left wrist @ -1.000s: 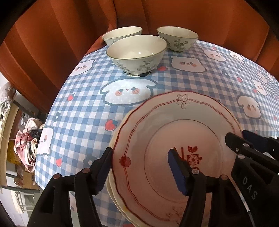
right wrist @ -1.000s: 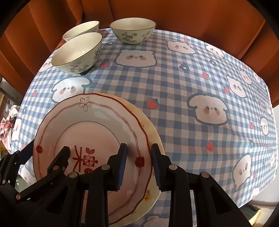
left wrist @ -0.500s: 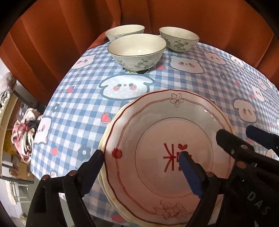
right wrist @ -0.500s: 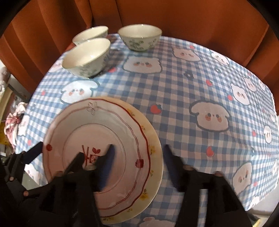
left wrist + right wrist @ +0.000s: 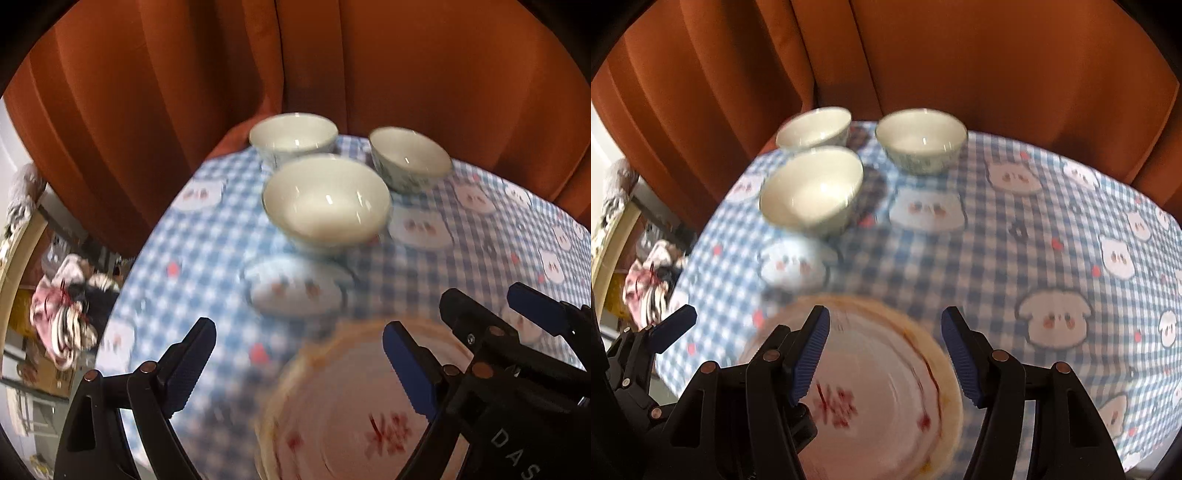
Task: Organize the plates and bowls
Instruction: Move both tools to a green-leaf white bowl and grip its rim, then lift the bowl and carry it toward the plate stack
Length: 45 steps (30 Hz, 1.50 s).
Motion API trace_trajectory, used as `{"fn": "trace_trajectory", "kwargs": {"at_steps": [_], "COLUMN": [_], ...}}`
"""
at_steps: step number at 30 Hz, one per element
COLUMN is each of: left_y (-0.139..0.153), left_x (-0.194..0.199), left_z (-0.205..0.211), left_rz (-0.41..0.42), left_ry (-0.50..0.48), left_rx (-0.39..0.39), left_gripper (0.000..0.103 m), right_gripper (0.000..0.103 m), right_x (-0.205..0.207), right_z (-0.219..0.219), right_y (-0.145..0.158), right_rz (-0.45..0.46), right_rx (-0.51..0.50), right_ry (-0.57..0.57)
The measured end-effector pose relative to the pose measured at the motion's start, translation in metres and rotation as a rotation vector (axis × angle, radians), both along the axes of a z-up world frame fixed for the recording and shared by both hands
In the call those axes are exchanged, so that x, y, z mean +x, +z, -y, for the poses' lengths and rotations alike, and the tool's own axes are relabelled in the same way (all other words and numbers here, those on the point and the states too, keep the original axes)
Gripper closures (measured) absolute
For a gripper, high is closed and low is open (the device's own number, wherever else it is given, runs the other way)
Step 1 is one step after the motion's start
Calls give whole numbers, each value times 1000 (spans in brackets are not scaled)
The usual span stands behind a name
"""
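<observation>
Both tools stand spread and empty over the plates. The left tool [image 5: 299, 354] straddles the left rim of the plates [image 5: 354, 417], one finger over bare cloth and the other over the plate's face. The right tool [image 5: 884, 350] hangs over the same plates [image 5: 871, 391], its fingers either side of their right half.

The plates lie stacked at the counter's [image 5: 1015, 258] near edge, directly beneath the tools. Three bowls sit apart from one another, well beyond the plates toward the curtain [image 5: 960, 55]. The near bowl [image 5: 327, 206] lies straight ahead of the left tool, which is likely the closer one to it. The left bowl [image 5: 293, 138] and right bowl [image 5: 408, 158] stand just behind it, nearest the curtain. Bowls probably come next, and the reach runs forward, away from the plates.
</observation>
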<state>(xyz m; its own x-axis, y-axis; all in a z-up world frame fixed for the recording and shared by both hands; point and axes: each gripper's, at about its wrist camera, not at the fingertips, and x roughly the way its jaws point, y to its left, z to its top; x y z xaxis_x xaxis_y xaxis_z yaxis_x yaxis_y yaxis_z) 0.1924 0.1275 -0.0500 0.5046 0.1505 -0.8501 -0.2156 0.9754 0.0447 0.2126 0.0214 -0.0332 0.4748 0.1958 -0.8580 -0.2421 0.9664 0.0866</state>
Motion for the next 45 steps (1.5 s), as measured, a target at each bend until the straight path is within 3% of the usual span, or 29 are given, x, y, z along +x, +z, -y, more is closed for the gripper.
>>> {"fn": "trace_trajectory", "kwargs": {"at_steps": [9, 14, 20, 22, 32, 33, 45], "left_y": [-2, -19, -47, -53, -69, -69, -49], "left_x": [79, 112, 139, 143, 155, 155, 149], "left_z": [-51, -66, -71, -70, -68, -68, -56], "left_rz": [43, 32, -15, -35, -76, -76, -67], "left_ry": [-88, -120, -145, -154, -191, -201, -222], "left_rx": [3, 14, -39, -48, -72, -86, -52], "left_gripper": [17, 20, 31, 46, 72, 78, 78], "right_gripper": [36, 36, 37, 38, 78, 79, 81], "right_x": [66, 99, 125, 130, 143, 143, 134], "right_z": [-50, -68, -78, -78, -76, -76, -73], "right_y": [4, -11, -36, -42, -60, -60, -44], "right_rz": [49, 48, 14, 6, -44, -40, -37], "right_rx": [-11, -22, -42, -42, -50, -49, -57], "right_ry": [-130, -197, -241, -262, -284, -282, -256]}}
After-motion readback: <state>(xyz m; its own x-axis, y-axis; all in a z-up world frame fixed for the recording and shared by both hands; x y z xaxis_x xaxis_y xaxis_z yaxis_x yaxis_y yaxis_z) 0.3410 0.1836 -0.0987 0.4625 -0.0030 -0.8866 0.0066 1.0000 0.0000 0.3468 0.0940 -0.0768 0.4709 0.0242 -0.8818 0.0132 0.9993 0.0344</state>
